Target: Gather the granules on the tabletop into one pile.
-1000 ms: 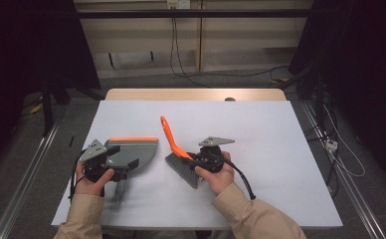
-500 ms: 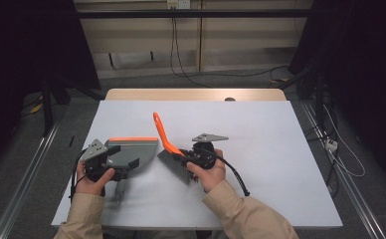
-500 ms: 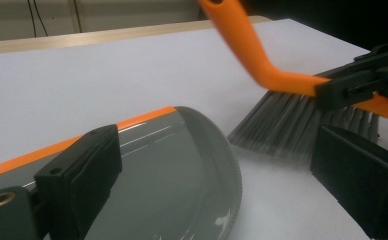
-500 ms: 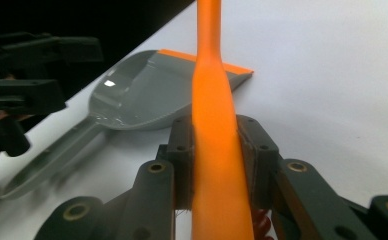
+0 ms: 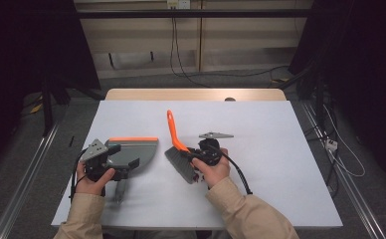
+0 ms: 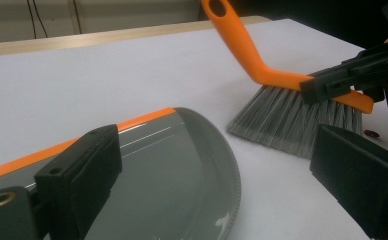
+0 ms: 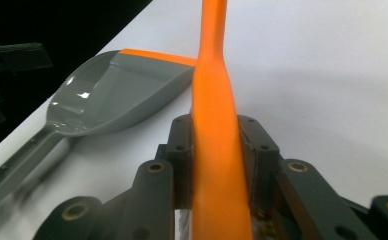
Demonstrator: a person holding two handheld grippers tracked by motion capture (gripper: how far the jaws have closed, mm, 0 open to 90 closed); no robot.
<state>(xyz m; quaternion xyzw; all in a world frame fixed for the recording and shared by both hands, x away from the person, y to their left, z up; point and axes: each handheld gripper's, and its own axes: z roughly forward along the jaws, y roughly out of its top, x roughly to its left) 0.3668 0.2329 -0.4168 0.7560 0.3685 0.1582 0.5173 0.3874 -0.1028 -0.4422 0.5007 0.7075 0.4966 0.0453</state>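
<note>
**Brush closing in on the dustpan**

Starting at the left, the left gripper (image 5: 112, 163) is resting at about eight o'clock on the white table (image 5: 280, 149), its jaws standing apart over the grey dustpan (image 5: 131, 152). In the left gripper view one jaw is sitting on the pan's near edge and the other is hanging off to the side over bare table, so I cannot tell whether it is actually pinching the pan or only steadying it. The pan is lying flat, its orange lip (image 5: 133, 139) pointing toward twelve o'clock.

Moving right, the brush (image 5: 177, 149) is standing just beside the pan, at about six o'clock of the table's middle, bristles (image 6: 292, 117) touching the surface and the orange handle slanting up toward eleven o'clock. The right gripper (image 5: 201, 154) is clamping tight on that handle (image 7: 214, 150), both pads pressing its sides. A small dark crumb (image 6: 371, 133) is lying by the bristles.

What worries me: if the pan is only loosely held, a sweep from the brush could be shoving it sideways rather than loading it. The tapered handle might also be twisting in the jaws, and the crumb sitting behind the bristles could be getting left behind.
</note>
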